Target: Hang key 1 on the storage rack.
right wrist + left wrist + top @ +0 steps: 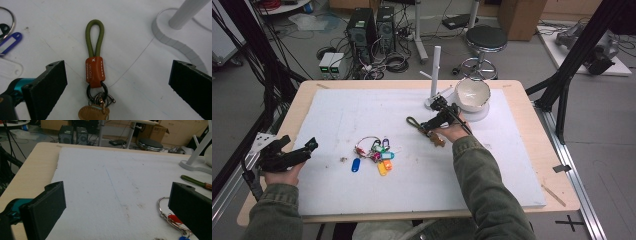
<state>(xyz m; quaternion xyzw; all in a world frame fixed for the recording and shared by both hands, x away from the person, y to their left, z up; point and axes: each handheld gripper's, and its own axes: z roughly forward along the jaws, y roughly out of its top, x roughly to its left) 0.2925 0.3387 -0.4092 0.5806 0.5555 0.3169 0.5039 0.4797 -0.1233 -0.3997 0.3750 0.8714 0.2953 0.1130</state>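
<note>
Olive-green cord-loop keychain with an orange leather sleeve (95, 62) lies flat on the white foam board (362, 115), right of centre, just near of the white post stand (435, 75). In the right gripper view the loop points away; a black ring and a tan leather tag hang off the near end of the sleeve. The stitching and a small cross on the sleeve are readable there; in the high view the piece is a small dark strip partly hidden by the hand.

Right gripper (117, 82): jaws spread wide, one each side of the keychain, neither touching it. In the high view it sits over the keychain, just near of the stand base.

Left gripper (117, 205): jaws also spread, nothing between them, held low at the near left edge of the table, well apart from the keychain.

Bunch of coloured plastic key tags on metal rings (377, 152) lies near the board's centre, between the two grippers. The left gripper view catches one ring at its right jaw. White bowl (472, 94) stands just right of the post stand, at the far side.
</note>
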